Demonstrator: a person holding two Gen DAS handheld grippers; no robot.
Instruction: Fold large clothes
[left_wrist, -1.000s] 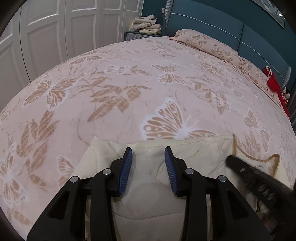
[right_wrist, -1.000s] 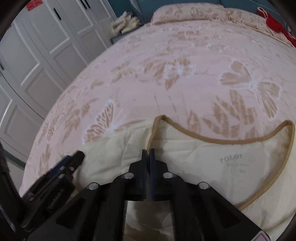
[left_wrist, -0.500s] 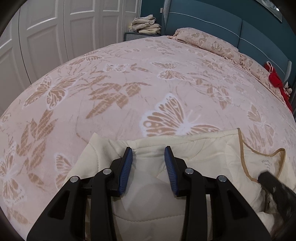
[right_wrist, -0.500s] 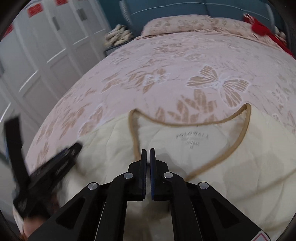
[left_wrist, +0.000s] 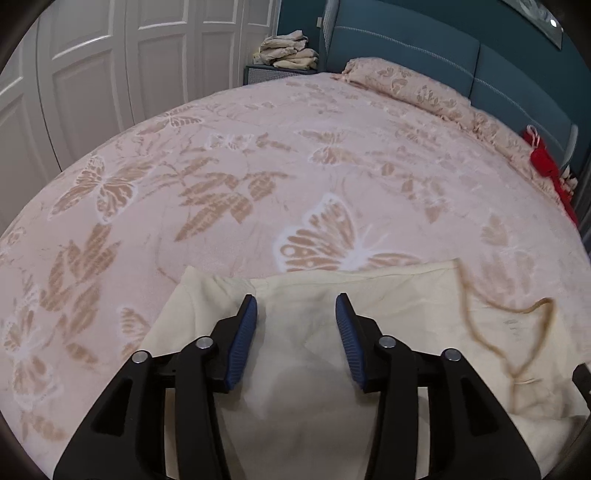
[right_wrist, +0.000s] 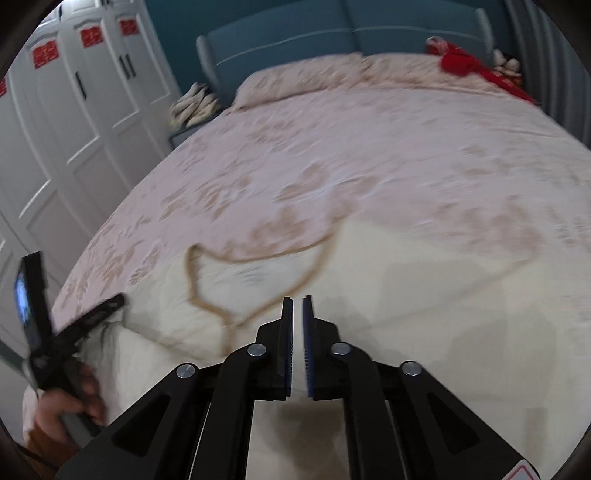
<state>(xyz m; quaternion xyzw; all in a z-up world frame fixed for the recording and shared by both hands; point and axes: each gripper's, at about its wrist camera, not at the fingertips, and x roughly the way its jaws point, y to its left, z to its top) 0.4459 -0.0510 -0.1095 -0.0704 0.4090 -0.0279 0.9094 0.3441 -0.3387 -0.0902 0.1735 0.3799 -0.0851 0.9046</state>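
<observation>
garment's (right_wrist: 369, 314) neck print blurred, no text readable

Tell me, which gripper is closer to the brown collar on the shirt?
Right. The right gripper hovers just beside the collar, jaws opening on nothing. The left gripper sits farther along the shirt, its collar off to the side.
</observation>
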